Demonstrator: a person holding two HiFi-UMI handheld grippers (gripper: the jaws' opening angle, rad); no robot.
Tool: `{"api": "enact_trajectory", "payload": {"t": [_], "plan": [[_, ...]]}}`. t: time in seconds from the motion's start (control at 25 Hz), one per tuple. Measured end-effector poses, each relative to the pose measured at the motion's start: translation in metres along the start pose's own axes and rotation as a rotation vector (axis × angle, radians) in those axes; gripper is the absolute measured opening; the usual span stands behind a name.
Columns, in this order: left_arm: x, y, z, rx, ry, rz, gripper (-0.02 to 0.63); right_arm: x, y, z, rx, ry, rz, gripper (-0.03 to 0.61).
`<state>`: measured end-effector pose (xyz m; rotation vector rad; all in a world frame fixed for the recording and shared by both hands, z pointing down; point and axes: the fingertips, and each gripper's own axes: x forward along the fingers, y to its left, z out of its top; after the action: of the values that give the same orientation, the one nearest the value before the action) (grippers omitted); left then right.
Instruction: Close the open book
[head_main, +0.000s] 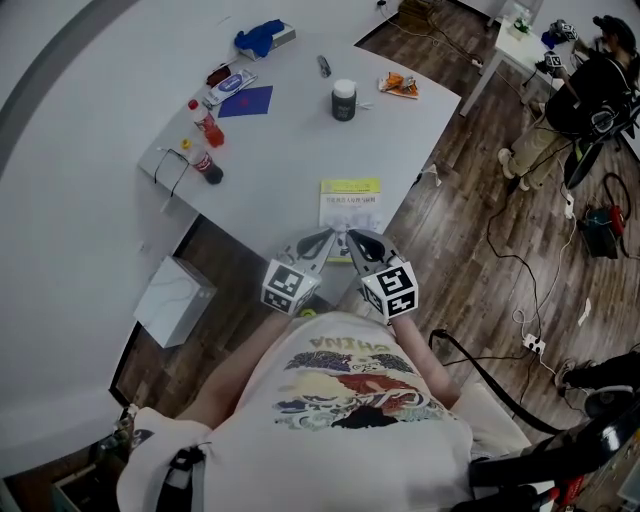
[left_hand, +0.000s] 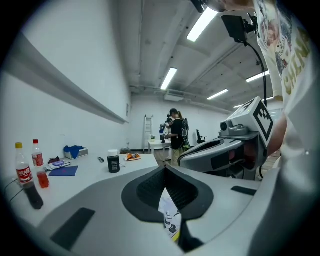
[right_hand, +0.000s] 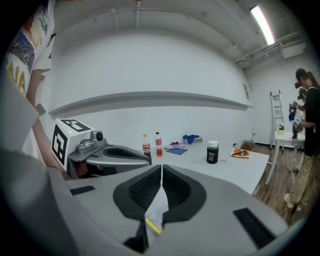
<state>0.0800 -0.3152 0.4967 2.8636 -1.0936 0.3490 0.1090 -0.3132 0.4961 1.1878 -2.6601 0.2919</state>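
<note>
A white bench (head_main: 290, 140) is seen from above, with a person standing at its nearest corner and holding a hand-held gripper in each hand. The book (head_main: 350, 205) lies flat on the bench just in from that near corner, close to the right edge. It shows as a single upright rectangle, one cover facing up. A yellow-green band runs across the end farthest from the person, and the rest of the cover is pale with small, faint print that is too fine to read. The left hand-held gripper (head_main: 328, 240) and the right hand-held gripper (head_main: 355, 240) sit side by side at the book's near edge, their tips angled toward each other. In the left gripper view the dark ribbed pads are clenched together, and a sliver of the book, white with dark print and a yellow edge, shows in the gap beneath them. Whether a page is pinched cannot be told. In the right gripper view the pads are likewise pressed together, with a pale strip of the book and a yellow line below them. Farther along the bench stand a black jar with a white lid (head_main: 344, 100) and two small bottles (head_main: 207, 165).
</note>
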Motion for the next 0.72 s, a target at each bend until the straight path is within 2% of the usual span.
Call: {"api": "enact_trajectory", "payload": {"t": [0.72], "plan": [[0.0033,0.0024,-0.0043,0.018,0.013,-0.01,0.011,0.0032,-0.0014,0.0042,0.004,-0.014,-0.012,0.026]]}}
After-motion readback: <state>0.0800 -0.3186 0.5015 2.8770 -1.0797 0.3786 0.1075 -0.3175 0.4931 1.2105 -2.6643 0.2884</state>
